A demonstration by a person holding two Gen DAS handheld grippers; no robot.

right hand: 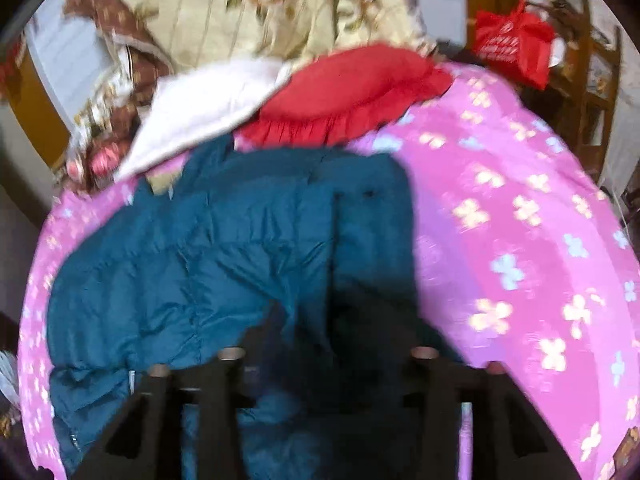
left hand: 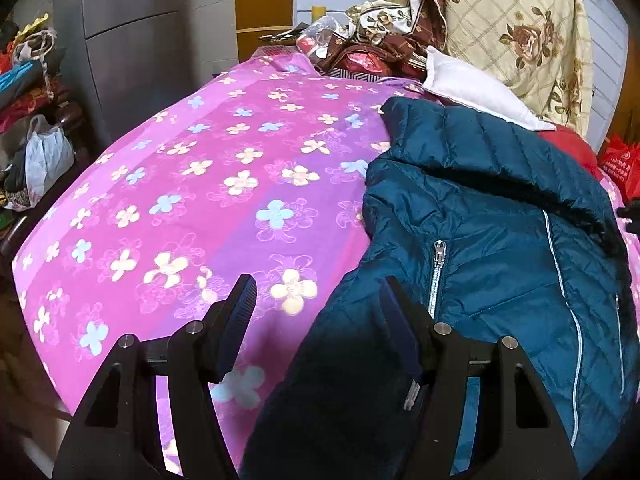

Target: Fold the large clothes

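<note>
A teal quilted puffer jacket (left hand: pixel 492 248) lies on the pink flowered bedsheet (left hand: pixel 192 184), zipper side up in the left wrist view. My left gripper (left hand: pixel 318 292) is open over the jacket's left edge, one finger over the sheet, the other over the jacket. The right wrist view is blurred. There the jacket (right hand: pixel 224 248) lies crumpled in the middle of the sheet (right hand: pixel 520 240). My right gripper (right hand: pixel 332 328) hangs over dark jacket fabric; its fingertips are lost in shadow and blur.
A white pillow (left hand: pixel 472 84) and a red cushion (right hand: pixel 344 92) lie at the head of the bed. A floral quilt (left hand: pixel 516 28) leans behind them. A red bag (right hand: pixel 516 44) and cluttered shelves (left hand: pixel 28 120) flank the bed.
</note>
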